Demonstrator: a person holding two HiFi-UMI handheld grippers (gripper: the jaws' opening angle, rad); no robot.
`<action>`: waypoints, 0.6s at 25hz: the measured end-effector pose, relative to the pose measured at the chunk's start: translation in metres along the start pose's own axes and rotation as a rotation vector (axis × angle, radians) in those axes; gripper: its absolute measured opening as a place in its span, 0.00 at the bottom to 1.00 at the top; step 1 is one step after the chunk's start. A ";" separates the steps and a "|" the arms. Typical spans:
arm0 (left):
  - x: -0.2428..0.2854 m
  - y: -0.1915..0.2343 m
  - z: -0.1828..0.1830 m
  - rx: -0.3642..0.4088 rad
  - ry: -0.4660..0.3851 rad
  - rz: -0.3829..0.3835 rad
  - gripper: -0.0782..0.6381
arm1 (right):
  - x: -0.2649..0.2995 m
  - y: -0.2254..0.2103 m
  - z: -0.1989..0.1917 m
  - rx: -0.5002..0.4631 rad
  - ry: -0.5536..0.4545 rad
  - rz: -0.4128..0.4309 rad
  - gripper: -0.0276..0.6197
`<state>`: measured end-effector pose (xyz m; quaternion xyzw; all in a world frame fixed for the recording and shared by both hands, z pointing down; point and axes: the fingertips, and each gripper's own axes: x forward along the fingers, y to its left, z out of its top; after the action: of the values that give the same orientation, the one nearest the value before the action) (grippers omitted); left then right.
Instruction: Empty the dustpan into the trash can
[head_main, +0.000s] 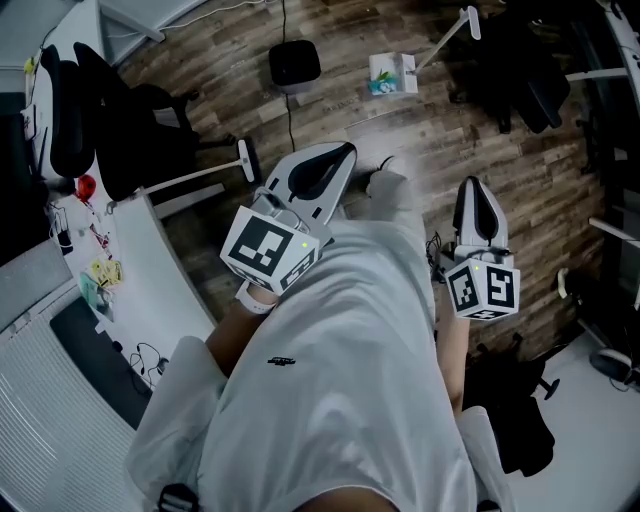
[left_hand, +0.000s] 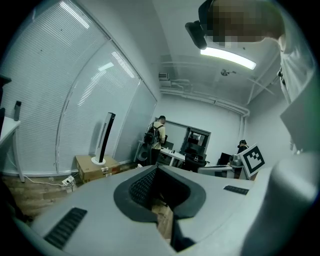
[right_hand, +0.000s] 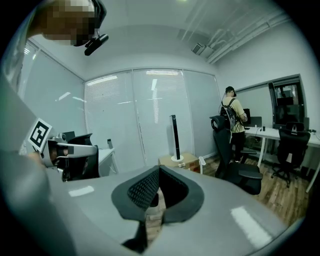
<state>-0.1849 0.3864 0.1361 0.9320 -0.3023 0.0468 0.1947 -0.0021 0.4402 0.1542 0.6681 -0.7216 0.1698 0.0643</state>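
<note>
No dustpan shows clearly in any view. In the head view a black, round-cornered container (head_main: 295, 62), perhaps the trash can, stands on the wood floor far ahead. A white long-handled tool (head_main: 200, 173) lies left of my left gripper. That left gripper (head_main: 343, 152) is held in front of my body, shut and empty. The right gripper (head_main: 470, 184) is beside it on the right, also shut and empty. In the left gripper view the jaws (left_hand: 156, 168) are closed together, as they are in the right gripper view (right_hand: 159, 168).
Black office chairs (head_main: 120, 130) and a white desk (head_main: 150, 270) stand to my left. A tissue box (head_main: 392, 73) lies on the floor ahead. Both gripper views show a tower fan (left_hand: 106, 137) on a cardboard box (right_hand: 179, 160), and a person with a backpack (right_hand: 232, 116).
</note>
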 end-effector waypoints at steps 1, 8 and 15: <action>0.000 0.003 0.000 -0.005 -0.002 0.008 0.12 | 0.003 0.001 0.001 -0.009 0.004 0.007 0.06; 0.014 0.020 -0.009 0.001 0.021 0.064 0.12 | 0.028 -0.006 0.001 -0.020 0.021 0.050 0.06; 0.074 0.033 0.007 0.012 0.052 0.084 0.12 | 0.080 -0.051 0.009 0.024 0.031 0.077 0.06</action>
<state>-0.1442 0.3185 0.1564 0.9181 -0.3357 0.0809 0.1946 0.0411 0.3595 0.1795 0.6380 -0.7434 0.1912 0.0608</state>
